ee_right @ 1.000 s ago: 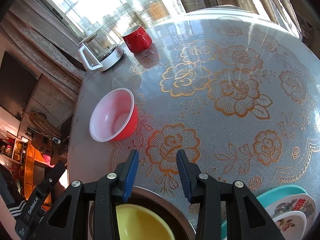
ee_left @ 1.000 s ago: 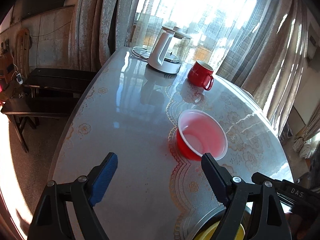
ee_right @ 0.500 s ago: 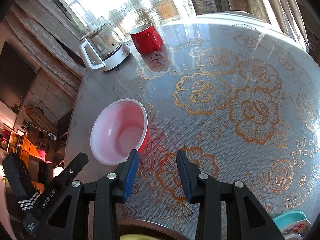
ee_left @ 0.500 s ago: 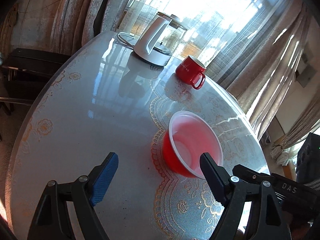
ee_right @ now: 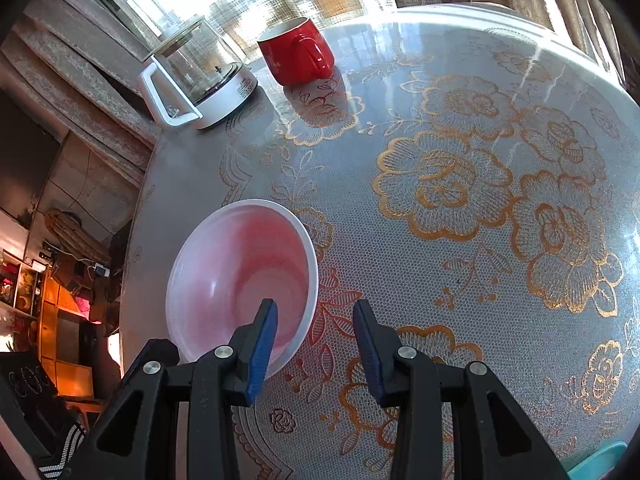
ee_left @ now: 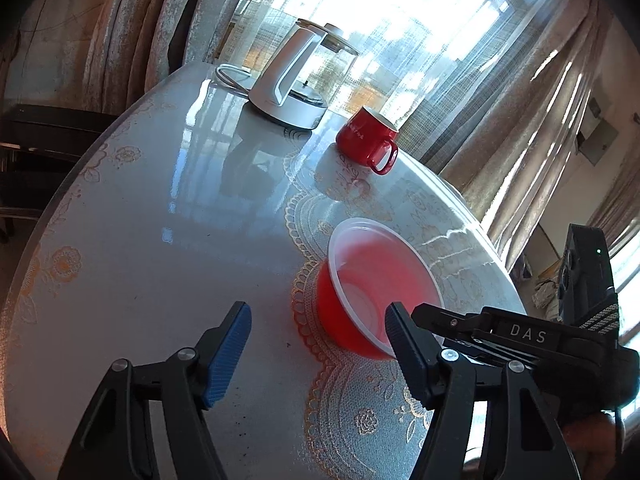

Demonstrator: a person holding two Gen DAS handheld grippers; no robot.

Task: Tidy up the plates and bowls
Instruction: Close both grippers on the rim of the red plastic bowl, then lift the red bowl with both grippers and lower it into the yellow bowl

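Observation:
A red plastic bowl with a pale inside [ee_left: 376, 288] [ee_right: 240, 280] stands upright on the round table [ee_left: 168, 240] [ee_right: 460, 200]. My left gripper [ee_left: 318, 332] is open and empty; its right finger overlaps the bowl's near rim and its left finger is over bare table. My right gripper [ee_right: 314, 320] is open; its left finger sits over the inside of the bowl and its right finger outside, so the jaws straddle the bowl's right rim. The right gripper's body also shows in the left wrist view [ee_left: 512, 336].
A glass kettle on a white base [ee_left: 304, 80] [ee_right: 196, 80] and a red mug [ee_left: 366, 138] [ee_right: 296, 54] stand at the far edge by the curtained window. A turquoise plate edge [ee_right: 600, 462] shows at the lower right. A dark bench [ee_left: 24, 152] stands off the table's left.
Both grippers have moved forward toward the red bowl. The right gripper's jaws now straddle its rim. The steel and yellow bowls have dropped out of view below.

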